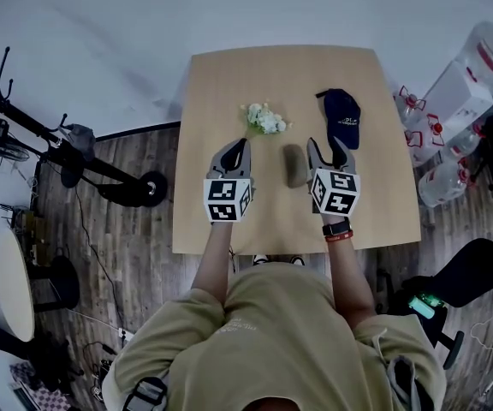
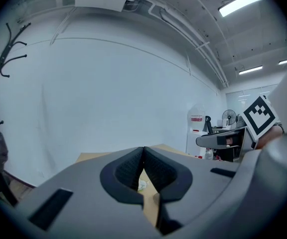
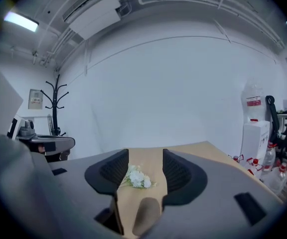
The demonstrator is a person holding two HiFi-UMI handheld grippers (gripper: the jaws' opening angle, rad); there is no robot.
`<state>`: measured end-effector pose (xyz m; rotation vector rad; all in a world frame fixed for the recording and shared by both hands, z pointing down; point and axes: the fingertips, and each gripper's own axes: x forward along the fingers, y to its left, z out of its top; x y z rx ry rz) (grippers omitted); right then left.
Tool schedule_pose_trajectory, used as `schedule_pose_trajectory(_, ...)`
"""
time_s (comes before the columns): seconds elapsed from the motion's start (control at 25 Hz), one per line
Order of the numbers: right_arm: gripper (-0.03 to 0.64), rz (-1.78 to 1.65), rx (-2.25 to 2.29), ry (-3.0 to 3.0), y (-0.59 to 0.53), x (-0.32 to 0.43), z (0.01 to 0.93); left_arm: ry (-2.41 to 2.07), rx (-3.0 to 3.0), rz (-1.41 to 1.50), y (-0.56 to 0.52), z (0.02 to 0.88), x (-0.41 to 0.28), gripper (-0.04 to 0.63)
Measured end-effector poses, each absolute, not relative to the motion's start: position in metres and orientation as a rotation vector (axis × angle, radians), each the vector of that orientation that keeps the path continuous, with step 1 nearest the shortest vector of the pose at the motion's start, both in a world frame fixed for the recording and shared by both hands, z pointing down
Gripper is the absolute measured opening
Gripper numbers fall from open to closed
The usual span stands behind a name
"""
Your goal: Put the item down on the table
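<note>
A small bunch of white flowers (image 1: 264,119) lies on the light wooden table (image 1: 221,84), and it shows beyond the jaws in the right gripper view (image 3: 137,178). A navy cap (image 1: 341,116) rests at the table's right. A grey-brown oblong item (image 1: 294,164) lies on the table between my two grippers, low in the right gripper view (image 3: 146,215). My left gripper (image 1: 240,145) hovers just below the flowers, its jaws meeting at the tips (image 2: 143,151) with nothing held. My right gripper (image 1: 328,146) sits just right of the oblong item, open (image 3: 145,158) and empty.
Water jugs and a white dispenser (image 1: 456,101) stand off the table's right edge. A bicycle (image 1: 58,148) is on the floor at left, a round side table (image 1: 11,281) at lower left, and a coat rack (image 3: 55,108) by the wall.
</note>
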<state>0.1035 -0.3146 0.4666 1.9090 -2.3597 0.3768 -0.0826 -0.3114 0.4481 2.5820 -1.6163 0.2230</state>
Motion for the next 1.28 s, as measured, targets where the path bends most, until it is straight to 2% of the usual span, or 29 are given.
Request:
schedule_pose_trajectory(0.88,0.064,0.187,1.947,-2.434,-0.303,0.097,0.399,-1.714,2.603,0.095,-0.308,0.396,-0.095,0.023)
schedule_pose_trajectory(1.28,0.023,0.198,1.962,-2.445,-0.302,0.094,0.396,-1.746,2.626,0.082,-0.305,0.390,-0.098,0.023)
